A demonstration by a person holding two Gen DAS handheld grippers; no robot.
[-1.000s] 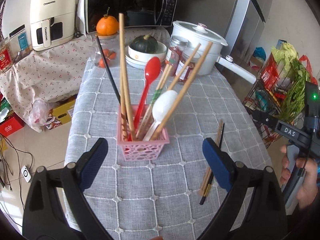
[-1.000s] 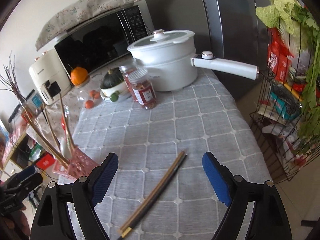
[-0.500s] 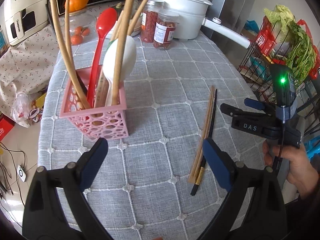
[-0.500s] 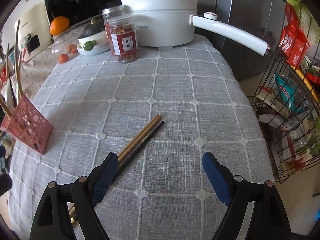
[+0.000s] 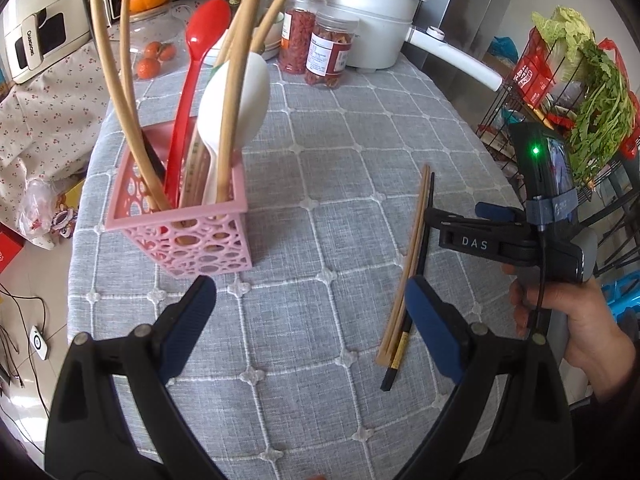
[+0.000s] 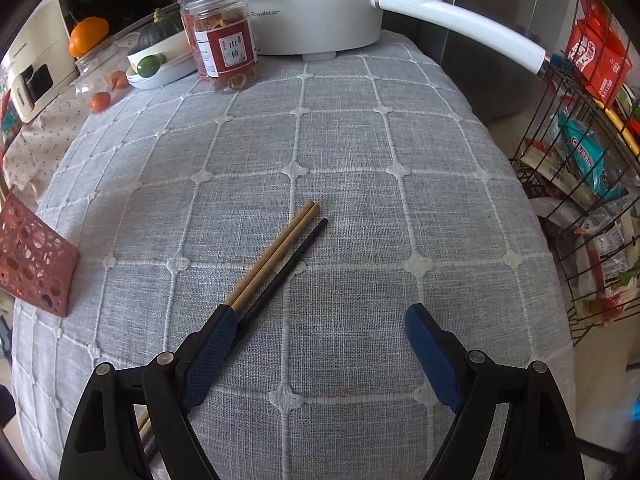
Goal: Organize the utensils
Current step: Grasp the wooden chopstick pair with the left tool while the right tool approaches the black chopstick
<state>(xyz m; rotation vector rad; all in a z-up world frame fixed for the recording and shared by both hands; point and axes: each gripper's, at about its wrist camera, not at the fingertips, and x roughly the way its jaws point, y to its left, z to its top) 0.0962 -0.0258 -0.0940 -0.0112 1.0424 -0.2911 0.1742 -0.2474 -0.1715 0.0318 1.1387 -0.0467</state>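
Three chopsticks (image 6: 280, 256) lie loose on the tabletop (image 6: 400, 140): two wooden ones side by side and one black one just beside them. Most of the utensils already stand in the pink holder (image 5: 180, 224) at 10 o'clock in the left wrist view: several long wooden sticks, a red spoon (image 5: 192, 76) and a white spoon (image 5: 236, 96). I judge the task mostly complete; the loose set remains to be collected and placed in the holder.

I hold the right hand-held gripper (image 6: 316, 340) low over the cloth with its jaws wide apart and nothing between the pads. The chopsticks run from 12 o'clock down under its left finger, so they lie off centre, not between the jaws. The left hand-held gripper (image 5: 308, 308) is also wide apart and empty, hovering between the holder and the chopsticks. In that view the loose set lies at 3 o'clock, beside the right finger.
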